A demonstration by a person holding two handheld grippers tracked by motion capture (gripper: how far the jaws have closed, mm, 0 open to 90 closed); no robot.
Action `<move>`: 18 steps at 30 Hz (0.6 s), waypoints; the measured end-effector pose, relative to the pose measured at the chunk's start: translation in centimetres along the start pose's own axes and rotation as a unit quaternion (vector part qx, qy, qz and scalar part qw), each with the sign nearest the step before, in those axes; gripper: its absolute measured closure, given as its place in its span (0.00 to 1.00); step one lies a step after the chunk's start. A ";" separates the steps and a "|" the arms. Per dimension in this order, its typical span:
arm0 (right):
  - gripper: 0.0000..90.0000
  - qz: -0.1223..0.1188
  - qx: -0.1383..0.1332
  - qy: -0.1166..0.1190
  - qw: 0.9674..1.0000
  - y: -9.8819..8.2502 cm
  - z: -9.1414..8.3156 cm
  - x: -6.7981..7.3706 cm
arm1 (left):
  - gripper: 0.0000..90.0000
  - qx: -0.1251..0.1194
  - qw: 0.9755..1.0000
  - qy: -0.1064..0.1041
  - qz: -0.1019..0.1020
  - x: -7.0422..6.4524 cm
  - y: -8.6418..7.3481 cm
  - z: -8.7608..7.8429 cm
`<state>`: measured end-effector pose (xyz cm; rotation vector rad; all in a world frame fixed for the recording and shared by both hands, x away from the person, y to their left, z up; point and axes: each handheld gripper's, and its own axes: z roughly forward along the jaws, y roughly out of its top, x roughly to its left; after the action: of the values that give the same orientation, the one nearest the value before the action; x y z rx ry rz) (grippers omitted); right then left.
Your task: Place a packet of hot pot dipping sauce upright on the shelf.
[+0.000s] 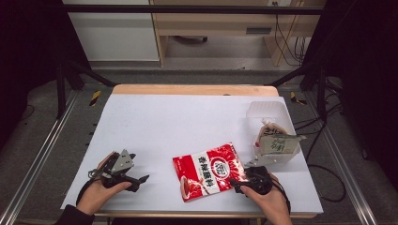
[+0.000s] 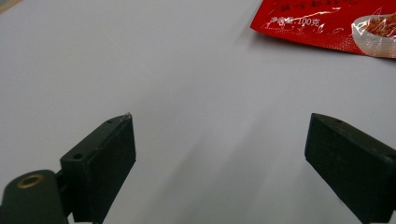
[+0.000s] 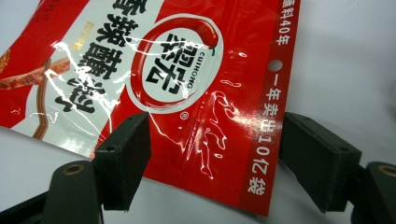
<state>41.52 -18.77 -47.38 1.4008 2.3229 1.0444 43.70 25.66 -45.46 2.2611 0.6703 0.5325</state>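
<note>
From the high view, a person's two forearms come in from the near edge of a white table [image 1: 187, 117], each hand holding a black two-jaw gripper. The left gripper [image 1: 141, 180] rests low over the bare table surface near the left front corner, its grey three-cornered plate on top, its jaws pointing toward the middle and apart. A red snack pouch [image 1: 209, 171] lies flat near the front centre of the table, slightly turned, with white and red lettering on its face. The right gripper [image 1: 236, 186] sits at the pouch's near right corner, held by the right hand [image 1: 267, 199]. Farther back on the right stands a clear plastic bin [image 1: 270, 112] holding a pale green-and-white packet [image 1: 278, 143] that leans over its front edge. In the left gripper view, the two black jaws stand wide apart with only white table between them, and a corner of the red pouch [image 2: 322, 23] lies well ahead at the upper right. In the right gripper view, the jaws stand fairly wide on either side of the glossy red pouch [image 3: 187, 93], whose corner lies between them; the pads are just beside its surface and edge, not clamped on it.
</note>
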 end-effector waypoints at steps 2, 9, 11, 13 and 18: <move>0.29 -0.001 -0.003 0.001 1.000 0.0 -0.2 0.0 | 0.10 0.000 1.000 0.001 0.000 0.0 0.0 0.0; 0.29 -0.004 -0.023 0.005 1.000 0.3 -0.8 0.8 | 0.10 0.001 1.000 0.001 0.000 0.0 0.0 0.0; 0.29 -0.008 -0.028 0.010 1.000 0.5 -1.0 1.1 | 0.10 0.000 1.000 0.001 0.000 0.0 0.0 0.0; 0.30 -0.006 -0.031 0.015 0.999 0.5 -1.0 1.3 | 0.10 0.001 1.000 0.001 0.001 0.0 0.0 0.0; 0.35 -0.014 -0.015 0.014 1.000 0.5 -0.6 1.5 | 0.10 0.001 1.000 -0.001 0.001 0.0 0.0 0.0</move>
<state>40.73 -17.64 -46.39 1.3467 2.3293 1.0928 43.68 25.63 -45.48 2.2636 0.6684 0.5318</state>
